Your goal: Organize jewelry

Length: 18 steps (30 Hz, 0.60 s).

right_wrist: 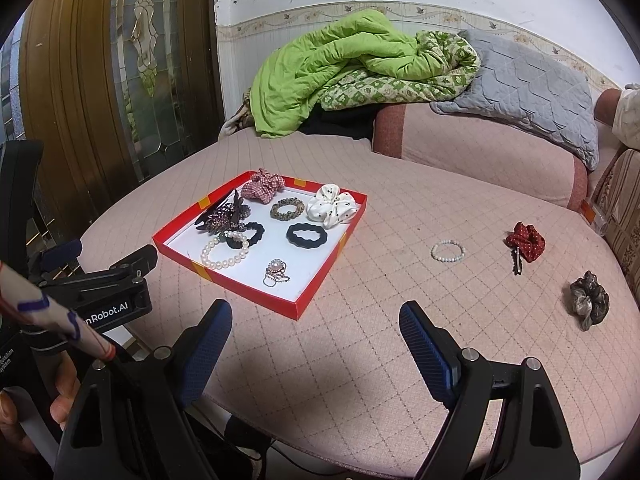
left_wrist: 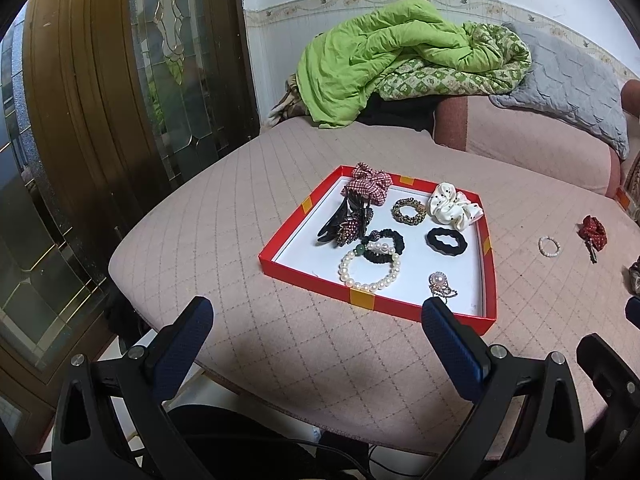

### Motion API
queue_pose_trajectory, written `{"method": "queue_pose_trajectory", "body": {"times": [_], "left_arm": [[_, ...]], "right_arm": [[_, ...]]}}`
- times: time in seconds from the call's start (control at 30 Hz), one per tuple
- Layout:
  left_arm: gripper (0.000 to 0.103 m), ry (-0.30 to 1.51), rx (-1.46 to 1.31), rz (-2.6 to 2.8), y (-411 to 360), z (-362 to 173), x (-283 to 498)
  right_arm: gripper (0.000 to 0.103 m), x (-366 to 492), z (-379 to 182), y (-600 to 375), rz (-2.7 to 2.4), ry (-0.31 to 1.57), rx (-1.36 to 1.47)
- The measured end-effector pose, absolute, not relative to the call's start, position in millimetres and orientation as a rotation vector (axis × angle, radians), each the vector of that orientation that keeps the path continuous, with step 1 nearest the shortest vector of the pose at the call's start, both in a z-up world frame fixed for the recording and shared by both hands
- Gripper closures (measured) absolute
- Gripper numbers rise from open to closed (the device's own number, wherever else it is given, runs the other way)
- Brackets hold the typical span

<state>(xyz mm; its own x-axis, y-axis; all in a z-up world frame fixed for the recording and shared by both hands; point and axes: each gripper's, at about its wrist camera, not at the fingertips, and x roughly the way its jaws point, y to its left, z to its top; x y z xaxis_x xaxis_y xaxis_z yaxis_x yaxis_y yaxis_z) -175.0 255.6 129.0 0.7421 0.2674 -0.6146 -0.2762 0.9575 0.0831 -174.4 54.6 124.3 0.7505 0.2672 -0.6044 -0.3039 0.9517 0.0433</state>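
Observation:
A red tray (left_wrist: pixel 280 268) (right_wrist: pixel 176 224) with a white floor lies on the pink bed. It holds several scrunchies, a dark hair claw (left_wrist: pixel 344 220), a large pearl bracelet (left_wrist: pixel 370 270) (right_wrist: pixel 222 254) and a pearl brooch (left_wrist: pixel 440 284) (right_wrist: pixel 276 270). Outside it, to the right, lie a small white bead bracelet (right_wrist: pixel 448 250) (left_wrist: pixel 548 246), a red dotted scrunchie with a clip (right_wrist: pixel 525 245) (left_wrist: pixel 593 232) and a brown scrunchie (right_wrist: pixel 589 298). My left gripper (left_wrist: pixel 316 316) is open and empty before the tray's near edge. My right gripper (right_wrist: pixel 316 322) is open and empty, near the tray's right corner.
A green quilt (right_wrist: pixel 340 68) and a grey pillow (right_wrist: pixel 532 84) are piled at the back against the wall. A wooden glass-panelled door (left_wrist: pixel 120 80) stands left. The bed's front edge drops off right under the grippers. A striped sofa arm (right_wrist: pixel 624 216) is far right.

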Motion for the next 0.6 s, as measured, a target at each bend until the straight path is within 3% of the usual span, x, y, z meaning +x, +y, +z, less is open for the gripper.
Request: {"method": "queue_pose_trajectory", "body": {"times": [0.6], "left_arm": [[0.000, 0.679, -0.014, 0.296, 256.7, 125.6, -173.9]], "right_arm": [[0.014, -172.7, 120.3, 55.0, 0.307, 0.666, -0.062]]}}
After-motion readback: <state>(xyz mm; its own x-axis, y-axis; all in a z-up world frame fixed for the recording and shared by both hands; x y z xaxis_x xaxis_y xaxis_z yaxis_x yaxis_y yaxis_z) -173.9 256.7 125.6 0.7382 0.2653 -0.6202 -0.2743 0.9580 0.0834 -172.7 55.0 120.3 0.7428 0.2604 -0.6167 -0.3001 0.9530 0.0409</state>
